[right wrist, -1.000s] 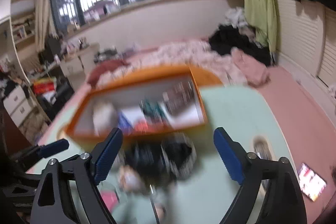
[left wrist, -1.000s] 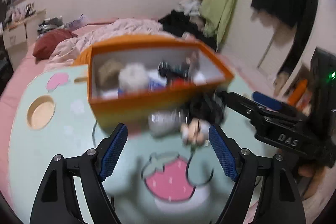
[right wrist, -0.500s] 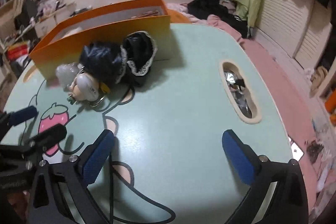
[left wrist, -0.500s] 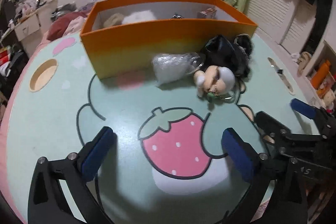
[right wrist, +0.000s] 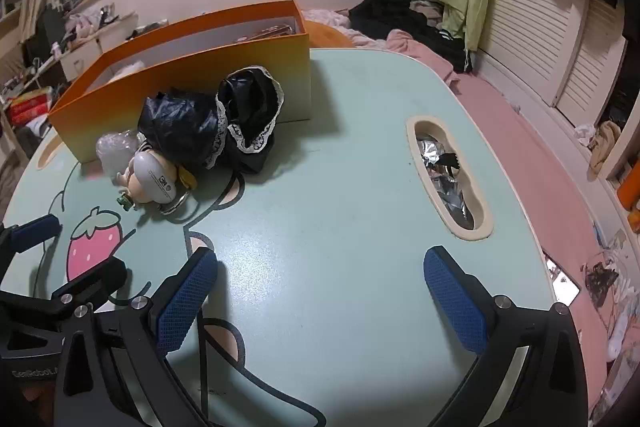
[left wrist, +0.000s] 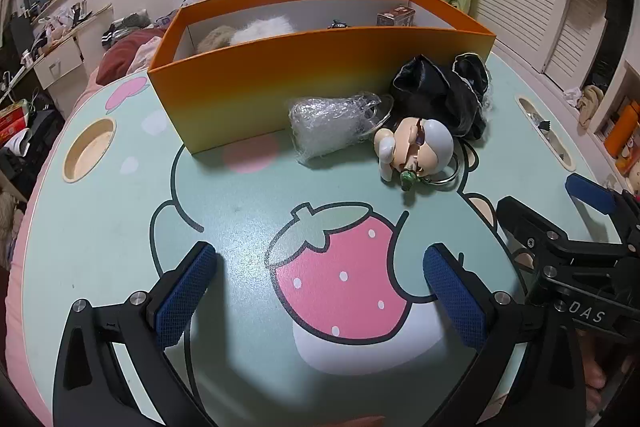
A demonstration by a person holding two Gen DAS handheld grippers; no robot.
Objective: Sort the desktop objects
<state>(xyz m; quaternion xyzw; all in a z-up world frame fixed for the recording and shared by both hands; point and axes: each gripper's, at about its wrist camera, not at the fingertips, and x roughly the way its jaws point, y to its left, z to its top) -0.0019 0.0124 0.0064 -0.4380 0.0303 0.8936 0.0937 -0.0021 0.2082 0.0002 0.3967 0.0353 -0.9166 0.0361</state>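
With both grippers' fingers (left wrist: pixel 182 297) spread wide and empty, the hard, light doll keychain (left wrist: pixel 416 147) just in front of the orange box (left wrist: pixel 320 75) looks best pinched across its round head

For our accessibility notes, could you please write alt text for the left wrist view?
The open left gripper hangs empty over a mint table with a strawberry print. Beyond it, a doll, a plastic bag and black cloth lie beside an orange box. The right gripper shows at right.
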